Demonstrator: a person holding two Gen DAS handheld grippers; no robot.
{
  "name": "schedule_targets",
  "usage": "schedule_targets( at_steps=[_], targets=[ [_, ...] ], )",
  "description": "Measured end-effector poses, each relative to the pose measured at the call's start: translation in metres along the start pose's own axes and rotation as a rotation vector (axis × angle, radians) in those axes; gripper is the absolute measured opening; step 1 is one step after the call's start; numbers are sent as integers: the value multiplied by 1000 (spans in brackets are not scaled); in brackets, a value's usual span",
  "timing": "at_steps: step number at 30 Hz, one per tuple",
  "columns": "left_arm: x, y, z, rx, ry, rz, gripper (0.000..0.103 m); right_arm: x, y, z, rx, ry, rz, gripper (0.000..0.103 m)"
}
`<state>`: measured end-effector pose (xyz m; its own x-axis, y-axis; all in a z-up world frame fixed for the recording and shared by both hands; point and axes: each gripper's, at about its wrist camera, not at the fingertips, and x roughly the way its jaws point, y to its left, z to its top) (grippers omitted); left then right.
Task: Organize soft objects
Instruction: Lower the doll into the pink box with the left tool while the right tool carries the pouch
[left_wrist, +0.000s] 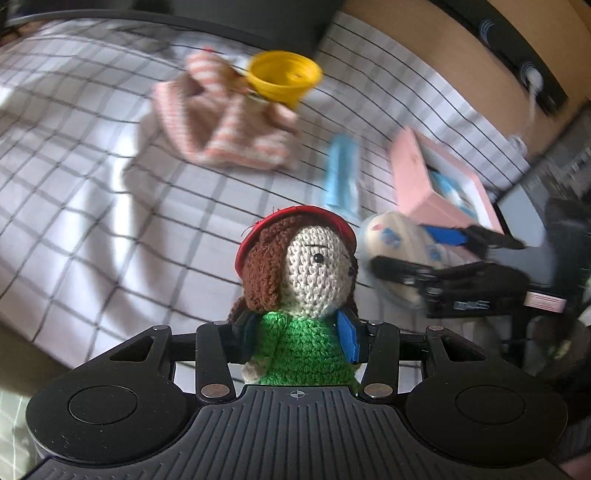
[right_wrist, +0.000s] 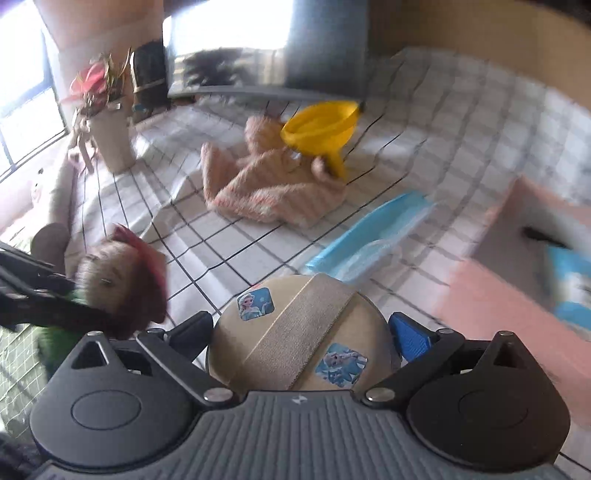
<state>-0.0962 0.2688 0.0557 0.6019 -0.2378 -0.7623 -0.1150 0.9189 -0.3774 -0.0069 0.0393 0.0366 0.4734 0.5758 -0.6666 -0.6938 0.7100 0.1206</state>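
My left gripper (left_wrist: 301, 338) is shut on a crochet doll (left_wrist: 303, 280) with a red hat, brown hair and a green body, held upright above the checked cloth. My right gripper (right_wrist: 301, 332) is shut on a round beige pad (right_wrist: 299, 332) with a grey strap and two blue cartoon stickers. The doll also shows blurred at the left of the right wrist view (right_wrist: 122, 273). The pad and the right gripper show to the doll's right in the left wrist view (left_wrist: 402, 251). A pink striped towel (left_wrist: 221, 122) lies crumpled further back.
A yellow funnel (left_wrist: 284, 77) rests on the towel. A blue face mask (left_wrist: 341, 173) lies on the checked cloth (left_wrist: 74, 166). A pink open box (left_wrist: 436, 181) stands at the right. A potted plant (right_wrist: 107, 125) stands at the far left.
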Motion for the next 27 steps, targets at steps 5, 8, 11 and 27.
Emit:
schedule_targets(
  at_steps=[5,8,11,27],
  targets=[
    [7,-29,15,104,81,-147,49,-78,-19,-17,47,-78,-147,101],
    [0,-60,44,176,66,-274,49,-111,-26,-31,67,-121,-282,101],
    [-4,-106,91,300,-28,-333,50,-132,-30,-43,114,-160,-385,101],
    [177,-194,155,326,-42,-258,50,-173,-31,-101,309,-134,-709,101]
  ],
)
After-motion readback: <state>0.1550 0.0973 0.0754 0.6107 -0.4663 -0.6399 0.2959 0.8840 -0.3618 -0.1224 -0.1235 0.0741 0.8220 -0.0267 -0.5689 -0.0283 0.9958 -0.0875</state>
